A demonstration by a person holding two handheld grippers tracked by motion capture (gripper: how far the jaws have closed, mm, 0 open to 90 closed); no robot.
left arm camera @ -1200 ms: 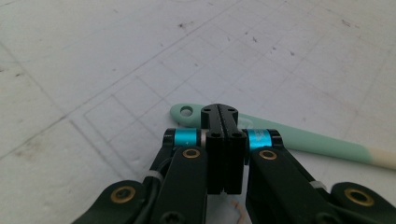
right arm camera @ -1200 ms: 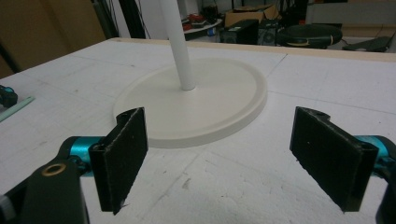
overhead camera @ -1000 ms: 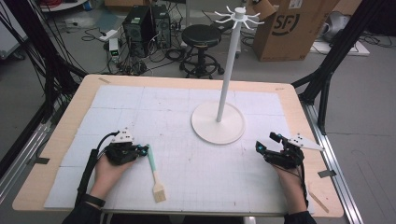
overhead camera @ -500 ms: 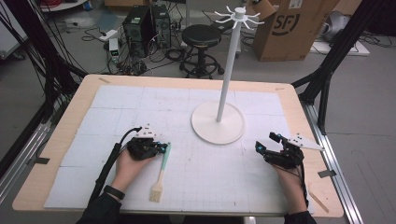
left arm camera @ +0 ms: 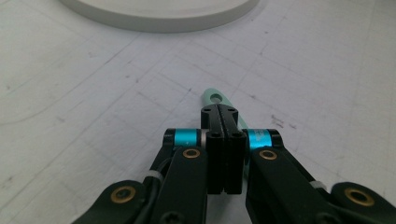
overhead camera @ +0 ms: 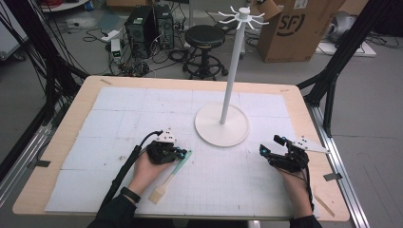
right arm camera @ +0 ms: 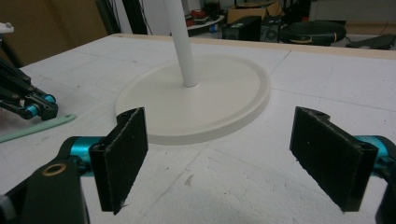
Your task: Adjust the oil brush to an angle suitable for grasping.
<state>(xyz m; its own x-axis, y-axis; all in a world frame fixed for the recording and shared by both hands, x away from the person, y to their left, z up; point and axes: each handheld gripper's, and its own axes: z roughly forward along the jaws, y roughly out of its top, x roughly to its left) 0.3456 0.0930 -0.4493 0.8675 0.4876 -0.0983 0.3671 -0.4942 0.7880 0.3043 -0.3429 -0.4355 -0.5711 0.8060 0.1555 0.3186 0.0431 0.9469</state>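
We see a small brush (overhead camera: 170, 176) lying flat on the white gridded mat (overhead camera: 119, 118): mint-green flat handle, pale tan bristle head. Its long axis runs diagonally in the high view, handle tip toward 1 o'clock, bristle head toward 7 o'clock. It sits left of centre on the near half of the table (overhead camera: 62, 142), at about 7 o'clock from the white rack stand (overhead camera: 222, 125), close to the round base but apart from it.

Left gripper (overhead camera: 181, 153) sits over the handle's upper end. In the left gripper view the jaws are pressed together with no gap and the green handle tip, with a hanging hole (left arm camera: 215, 98), pokes out beyond them. We can't tell from that view whether the handle is pinched or just lies under the closed jaws. The handle's middle is hidden by the gripper body there, and the bristle head is out of frame.

Right gripper (overhead camera: 272, 146) rests at about 4 o'clock from the stand base, well apart from the brush, jaws spread wide with nothing between them. In the right gripper view the pole is cut off by the top edge; the left gripper (right arm camera: 35, 108) and a stretch of handle (right arm camera: 37, 128) show at the left edge.

Hooks at the top of the stand are small in the high view; details unclear.
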